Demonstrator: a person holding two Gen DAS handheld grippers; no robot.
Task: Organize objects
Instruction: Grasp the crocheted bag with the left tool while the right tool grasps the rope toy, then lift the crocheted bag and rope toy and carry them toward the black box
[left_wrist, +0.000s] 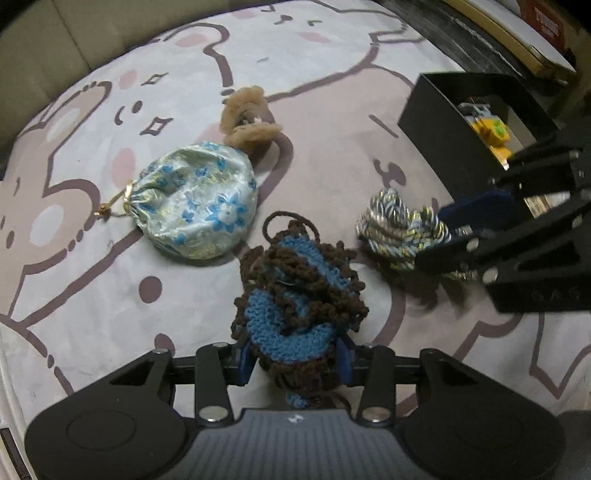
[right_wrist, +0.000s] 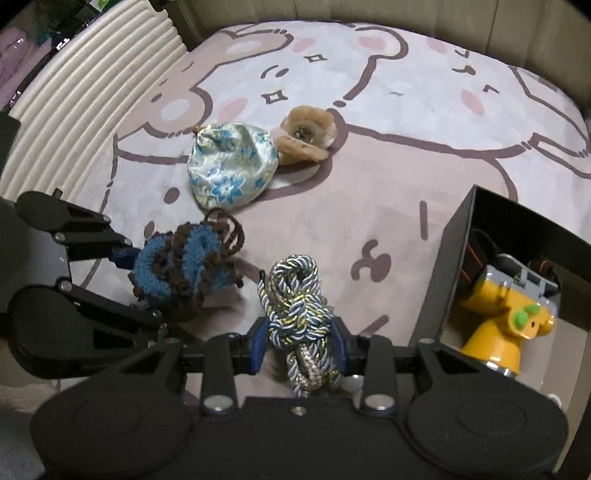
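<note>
Left gripper (left_wrist: 295, 363) jaws clamp the knitted blue-brown pouch (left_wrist: 299, 295); right gripper (right_wrist: 300, 347) jaws clamp the braided cord bundle (right_wrist: 299, 306). Floral satin pouch (left_wrist: 195, 199) and tan fuzzy piece (left_wrist: 247, 114) lie beyond on the bed (left_wrist: 332, 147). Black box (right_wrist: 448, 280) stands right, holding a yellow toy (right_wrist: 506, 325).

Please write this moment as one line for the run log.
left gripper: shut on blue-brown knitted pouch | right gripper: shut on braided cord | black box: holds yellow toy

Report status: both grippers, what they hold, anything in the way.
Left gripper shut on knitted pouch. Right gripper shut on braided cord. Black box beside it, path clear.
</note>
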